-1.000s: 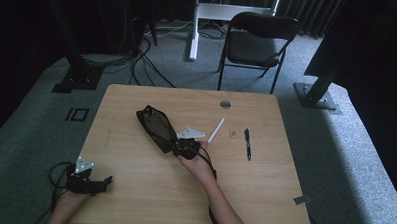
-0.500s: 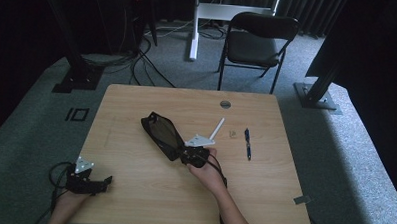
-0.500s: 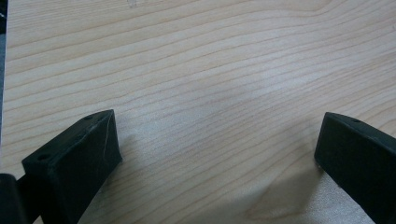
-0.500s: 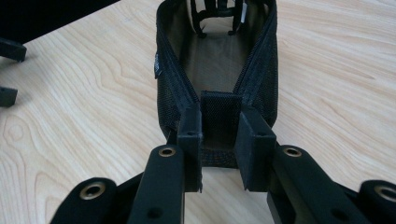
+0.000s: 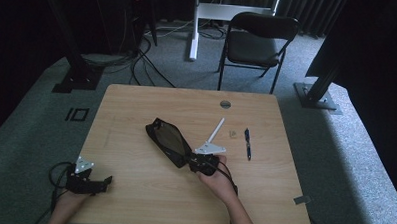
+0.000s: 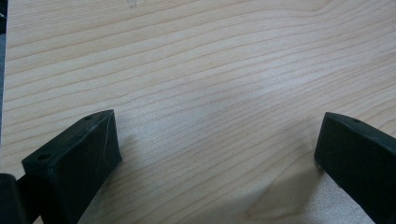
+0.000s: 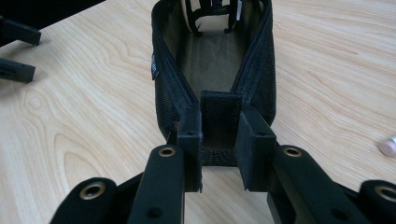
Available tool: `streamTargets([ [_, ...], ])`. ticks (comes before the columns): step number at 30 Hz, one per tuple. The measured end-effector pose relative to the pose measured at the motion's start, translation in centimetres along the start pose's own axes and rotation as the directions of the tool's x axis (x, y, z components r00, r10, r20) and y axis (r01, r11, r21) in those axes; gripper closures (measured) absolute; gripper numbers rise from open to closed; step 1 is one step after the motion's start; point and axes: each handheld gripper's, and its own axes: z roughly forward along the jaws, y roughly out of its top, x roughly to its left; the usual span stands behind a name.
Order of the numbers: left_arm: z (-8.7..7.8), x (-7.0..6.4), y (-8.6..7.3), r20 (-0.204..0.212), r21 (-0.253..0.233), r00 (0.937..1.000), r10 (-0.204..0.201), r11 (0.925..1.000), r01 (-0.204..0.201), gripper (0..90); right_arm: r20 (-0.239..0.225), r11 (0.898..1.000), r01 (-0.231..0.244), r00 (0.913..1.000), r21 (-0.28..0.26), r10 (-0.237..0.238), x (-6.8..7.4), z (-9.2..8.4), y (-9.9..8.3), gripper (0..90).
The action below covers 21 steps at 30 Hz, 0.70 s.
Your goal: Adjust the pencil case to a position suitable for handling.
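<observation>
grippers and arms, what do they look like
Both grippers are black. The left gripper and right gripper each carry a grey three-cornered plate and trail a black cable. The right's jaw arms have brass-coloured rivets. The forearms are bare, no sleeves in view.

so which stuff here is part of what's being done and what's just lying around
In use:
- black mesh pouch, open, its end tab clamped by the right gripper
- likely next: white stick, pen

Lying about:
- left gripper, open over bare table
- small object near the stick
- chair

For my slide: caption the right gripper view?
Right tongs shut on the tab of an open black mesh pouch on a wooden table.
</observation>
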Motion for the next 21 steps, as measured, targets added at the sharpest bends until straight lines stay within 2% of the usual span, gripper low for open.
streamTargets([
  [16, 0.0, 0.0, 0.0, 0.0, 0.0, 1.0, 0.0, 1.0, 0.0, 0.1, -0.012, 1.0, 0.021, 0.9997, 0.017, -0.021, -0.6, -3.4, -1.8, 73.1],
  [18, 0.0, 0.0, 0.0, 0.0, 0.0, 1.0, 0.0, 1.0, 0.0, 0.2, -0.022, 1.0, 0.006, 0.9997, 0.014, -0.006, -0.6, -3.6, -1.9, 73.1],
  [19, 0.0, 0.0, 0.0, 0.0, 0.0, 1.0, 0.0, 1.0, 0.0, 0.1, -0.043, 1.0, -0.012, 0.999, 0.001, 0.012, -0.6, -4.1, -2.0, 73.1],
  [21, 0.0, 0.0, 0.0, 0.0, 0.001, 1.0, 0.001, 1.0, -0.001, 0.1, -0.011, 1.0, 0.017, 0.9998, 0.007, -0.017, -0.7, -4.5, -2.1, 73.1],
])
